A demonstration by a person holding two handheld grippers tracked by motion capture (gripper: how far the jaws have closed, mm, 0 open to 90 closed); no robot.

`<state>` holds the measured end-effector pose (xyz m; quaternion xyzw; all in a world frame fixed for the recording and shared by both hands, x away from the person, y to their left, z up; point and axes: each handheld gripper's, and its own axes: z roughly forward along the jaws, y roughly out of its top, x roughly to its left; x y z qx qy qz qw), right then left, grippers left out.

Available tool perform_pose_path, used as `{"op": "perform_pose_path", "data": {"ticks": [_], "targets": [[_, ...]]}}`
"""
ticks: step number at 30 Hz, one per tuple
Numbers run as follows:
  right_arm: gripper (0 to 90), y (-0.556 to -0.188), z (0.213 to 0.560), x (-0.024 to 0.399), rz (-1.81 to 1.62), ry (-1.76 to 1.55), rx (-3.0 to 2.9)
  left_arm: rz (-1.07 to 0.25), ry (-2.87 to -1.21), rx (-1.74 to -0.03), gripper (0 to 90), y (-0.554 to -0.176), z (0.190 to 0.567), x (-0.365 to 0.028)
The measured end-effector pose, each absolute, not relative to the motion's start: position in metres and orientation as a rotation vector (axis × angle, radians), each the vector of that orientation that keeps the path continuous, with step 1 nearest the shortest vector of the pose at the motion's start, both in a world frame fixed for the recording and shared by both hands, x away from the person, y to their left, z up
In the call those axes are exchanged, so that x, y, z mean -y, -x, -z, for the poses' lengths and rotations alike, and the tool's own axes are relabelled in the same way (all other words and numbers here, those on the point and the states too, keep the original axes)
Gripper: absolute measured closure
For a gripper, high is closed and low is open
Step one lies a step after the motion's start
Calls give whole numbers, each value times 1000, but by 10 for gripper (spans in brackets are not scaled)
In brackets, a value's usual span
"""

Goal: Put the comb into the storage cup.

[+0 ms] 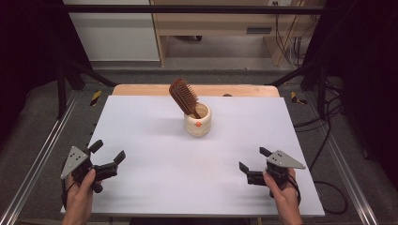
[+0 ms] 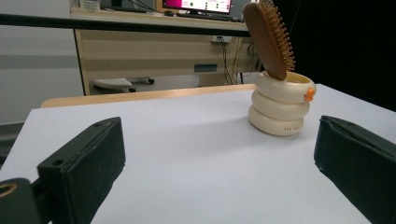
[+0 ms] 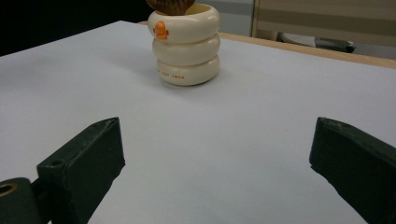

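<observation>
Hairbrush (image 1: pixel 183 96) stands handle-down in a cream holder (image 1: pixel 197 121) near the middle of the white desk (image 1: pixel 187 173), a little toward the far edge. Its brown wooden head rises above the rim and tilts to the left in the high view, with the bristles facing the holder's opening. The holder is shaped like three stacked rings and carries a small orange mark on its front. From the left gripper view the brush (image 2: pixel 269 39) leans up out of the holder (image 2: pixel 281 105); from the right gripper view the holder (image 3: pixel 188 44) sits ahead. Both grippers rest well apart from it at the near side: the left gripper (image 1: pixel 107 153) and the right gripper (image 1: pixel 254 158), each held in a hand, each with its jaws spread apart and holding nothing.
</observation>
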<state>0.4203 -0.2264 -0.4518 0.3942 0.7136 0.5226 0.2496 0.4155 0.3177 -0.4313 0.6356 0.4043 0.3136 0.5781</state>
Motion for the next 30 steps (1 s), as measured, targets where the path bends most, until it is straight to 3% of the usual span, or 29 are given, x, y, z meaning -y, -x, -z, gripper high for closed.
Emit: {"op": "perform_pose_path", "data": {"ticks": [18,30], "targets": [[37,-420,452,241,-1464,-1110,-1898,-741,-1525,-906,18,-403,437,-304],[40,-422,454,244,-1456,-1086,-1897,-741,-1471,-956,19,-398,442,-317]]}}
